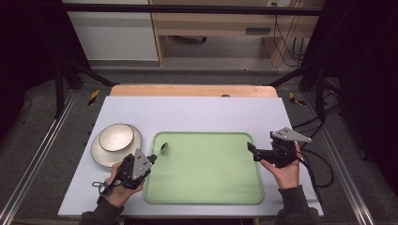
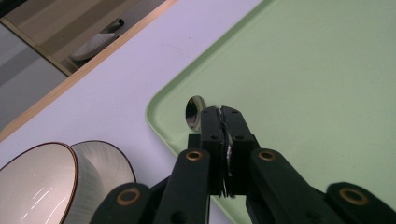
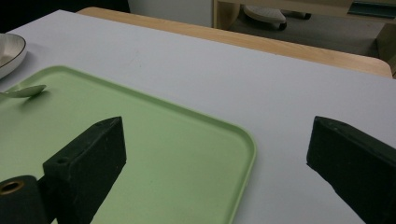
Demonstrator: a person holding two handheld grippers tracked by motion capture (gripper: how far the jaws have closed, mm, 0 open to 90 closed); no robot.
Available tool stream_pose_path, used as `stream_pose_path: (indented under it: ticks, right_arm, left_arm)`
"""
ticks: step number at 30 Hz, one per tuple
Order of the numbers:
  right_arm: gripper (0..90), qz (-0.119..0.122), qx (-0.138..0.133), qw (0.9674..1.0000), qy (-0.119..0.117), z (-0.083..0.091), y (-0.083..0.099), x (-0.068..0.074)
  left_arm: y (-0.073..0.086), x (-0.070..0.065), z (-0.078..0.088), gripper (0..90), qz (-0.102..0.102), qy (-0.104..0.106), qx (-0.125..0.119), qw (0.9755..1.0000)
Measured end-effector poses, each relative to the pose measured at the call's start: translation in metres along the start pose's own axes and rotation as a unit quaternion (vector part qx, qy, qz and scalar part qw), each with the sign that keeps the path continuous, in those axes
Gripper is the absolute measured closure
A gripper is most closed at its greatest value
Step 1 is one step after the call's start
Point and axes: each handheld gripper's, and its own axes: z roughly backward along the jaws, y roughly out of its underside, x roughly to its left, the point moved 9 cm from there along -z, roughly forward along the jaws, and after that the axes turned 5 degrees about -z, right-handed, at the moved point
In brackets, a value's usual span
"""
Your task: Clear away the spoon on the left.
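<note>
The left hand comes in from the bottom edge of the high view, forearm angled up and to the right, and carries the left gripper at the near-left side of the green tray. Its jaws are clenched on the handle of a metal spoon; in the left gripper view the jaws meet with the thin handle between them, and the spoon's bowl sticks out past the tips, above the tray's far-left corner just inside the rim.

The right hand rises from the lower right, wrist nearly straight, holding the right gripper pointed left at the tray's right edge. Its jaws stand wide apart and hold nothing; in the right gripper view one jaw hangs over the tray and the other over the bare bench, with the tray's rounded corner between them.

A white bowl sits on a white plate on the bench, just left of the tray and close beside the left gripper. The tray's whole inner surface is bare. The bench's lavender cover runs open behind the tray to the wooden strip at the far edge, and a narrow band of it shows on the right.
</note>
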Motion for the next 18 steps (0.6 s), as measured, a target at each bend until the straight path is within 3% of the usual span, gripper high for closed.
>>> stream_pose_path:
  ticks: [8, 18]
  right_arm:
    - [5.0, 0.000, 0.000, 1.0000, -0.001, 0.000, 0.000, 0.000]
    - [5.0, 0.002, 0.003, 1.0000, 0.000, 0.000, 0.001, 0.000]
  left_arm:
    - [0.000, -0.007, -0.002, 86.1, -0.039, -0.005, 0.010, 0.9992]
    - [0.000, -0.014, -0.004, 83.2, -0.065, 0.003, 0.014, 0.9978]
